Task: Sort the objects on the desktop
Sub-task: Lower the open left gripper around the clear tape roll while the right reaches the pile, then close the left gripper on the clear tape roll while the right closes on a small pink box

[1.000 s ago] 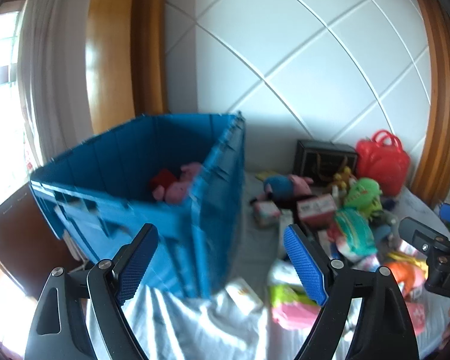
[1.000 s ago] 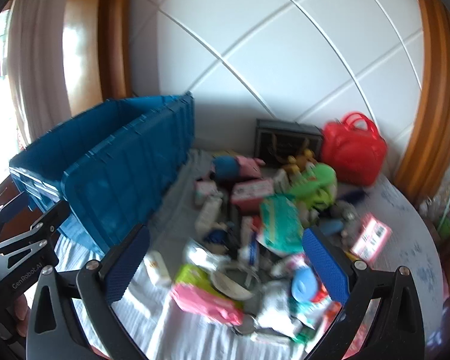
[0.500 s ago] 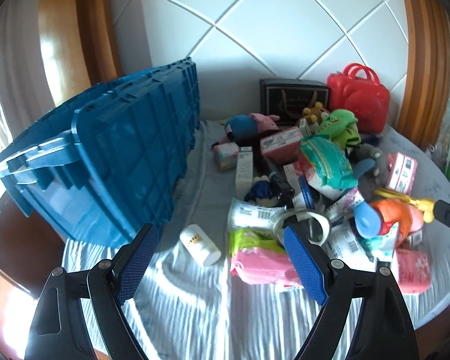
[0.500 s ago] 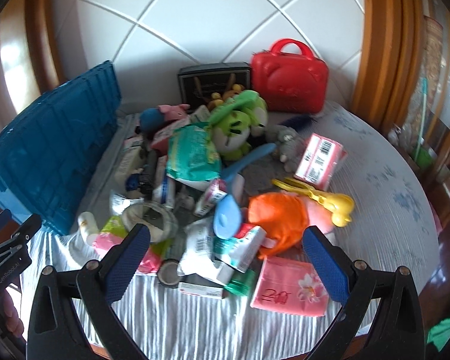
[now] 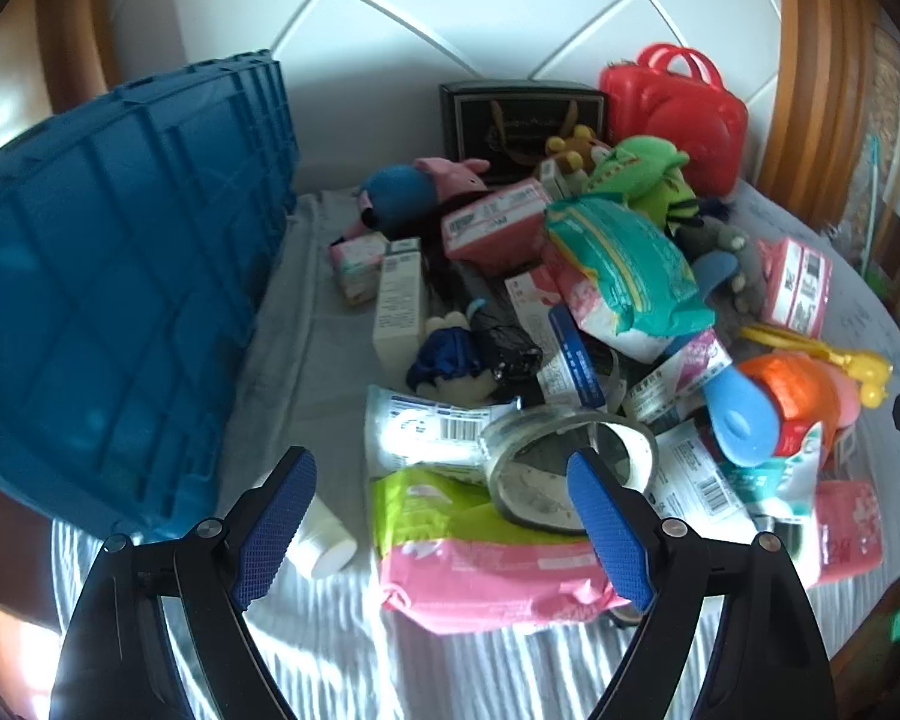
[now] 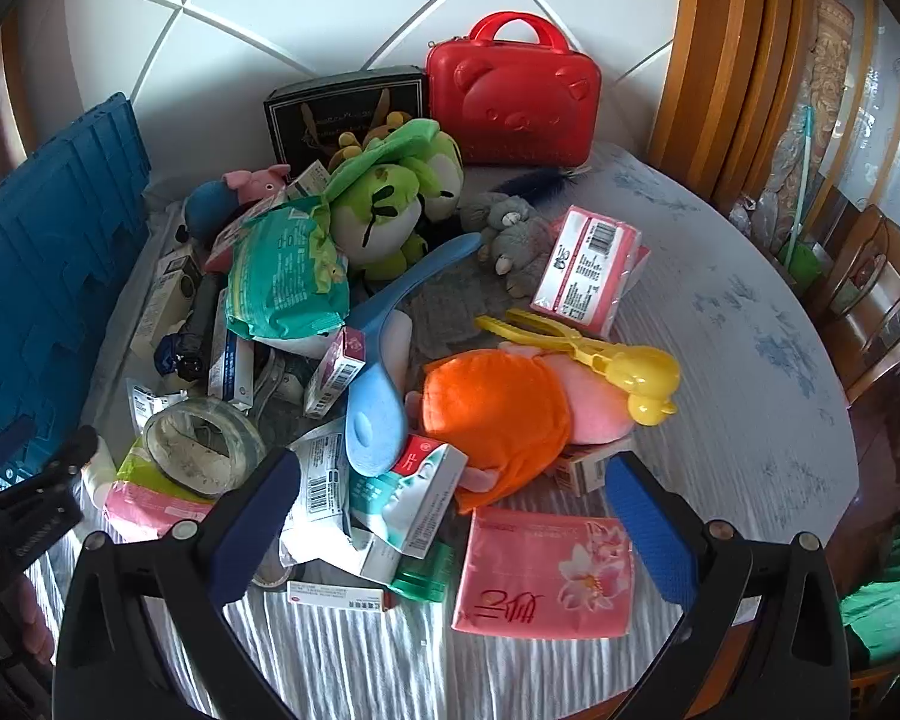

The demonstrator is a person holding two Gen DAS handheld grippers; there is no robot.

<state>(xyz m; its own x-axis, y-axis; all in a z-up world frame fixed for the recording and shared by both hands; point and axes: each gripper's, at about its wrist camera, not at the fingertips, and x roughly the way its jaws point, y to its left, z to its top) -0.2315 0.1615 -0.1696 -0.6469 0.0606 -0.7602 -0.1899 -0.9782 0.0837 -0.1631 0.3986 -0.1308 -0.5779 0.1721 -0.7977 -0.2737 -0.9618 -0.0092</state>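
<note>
Clutter covers the round table (image 6: 744, 324) with its ribbed pale cloth: crinkly plastic packs, cardboard cartons, soft plush toys, a hard glossy red case (image 6: 513, 99). A ribbed blue plastic crate (image 5: 114, 276) stands at the left edge. Left gripper (image 5: 444, 531) hangs with jaws wide apart and empty above a pink-green wipes pack (image 5: 480, 558); right gripper (image 6: 450, 525) likewise gapes empty above a teal carton (image 6: 411, 495).

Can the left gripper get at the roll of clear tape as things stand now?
Probably yes. The left gripper is open and empty, and the roll of clear tape lies on top of the pile just ahead of its right finger, resting on the pink and green packet. Nothing covers it.
</note>
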